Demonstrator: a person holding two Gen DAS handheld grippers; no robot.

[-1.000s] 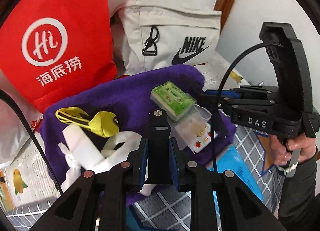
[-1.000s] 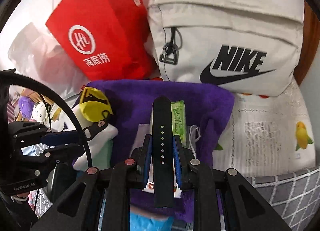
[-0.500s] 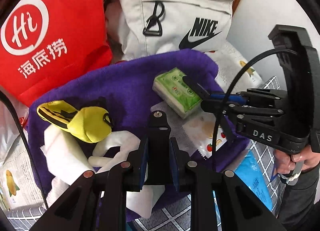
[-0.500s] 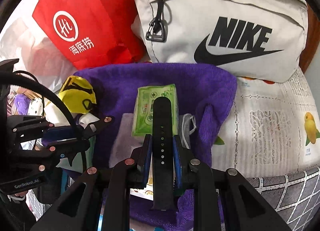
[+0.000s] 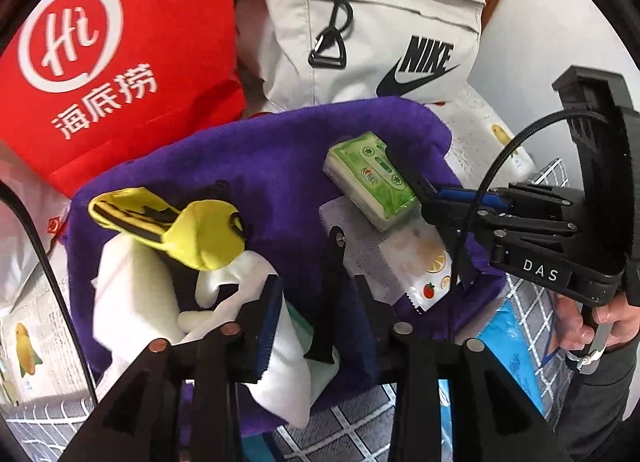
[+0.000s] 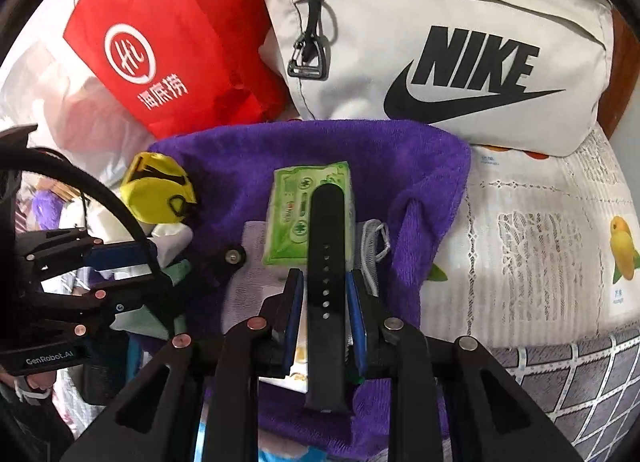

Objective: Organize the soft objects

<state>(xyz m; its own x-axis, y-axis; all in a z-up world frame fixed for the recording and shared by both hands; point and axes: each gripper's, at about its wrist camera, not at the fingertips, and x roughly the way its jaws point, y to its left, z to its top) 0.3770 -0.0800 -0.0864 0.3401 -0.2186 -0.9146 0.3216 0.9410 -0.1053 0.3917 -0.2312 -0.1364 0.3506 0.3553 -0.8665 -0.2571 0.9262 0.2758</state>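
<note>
A purple towel [image 5: 280,157] lies spread under a green tissue pack [image 5: 370,177], a fruit-printed packet [image 5: 420,262], a yellow-and-black glove [image 5: 200,234] and white cloths [image 5: 128,294]. My left gripper [image 5: 318,290] hangs low over the towel's near edge. Its jaws are opening, and a short black strap piece with a stud [image 5: 334,258] stands between them, clear of the pads. My right gripper [image 6: 324,282] is shut on a black strap with holes [image 6: 326,221], which reaches over the tissue pack [image 6: 292,213]. It also shows at the right [image 5: 430,201] of the left wrist view.
A red paper bag [image 5: 120,61] and a beige Nike bag [image 6: 440,41] stand behind the towel. A fruit-printed cloth [image 6: 540,242] and a checked sheet [image 6: 560,382] lie to the right. A blue packet [image 5: 508,346] sits under the towel's near corner. A hand [image 5: 600,322] holds the right gripper.
My left gripper's jaws have spread off the short strap piece they were pinching. Both grippers have sunk closer to the towel.
</note>
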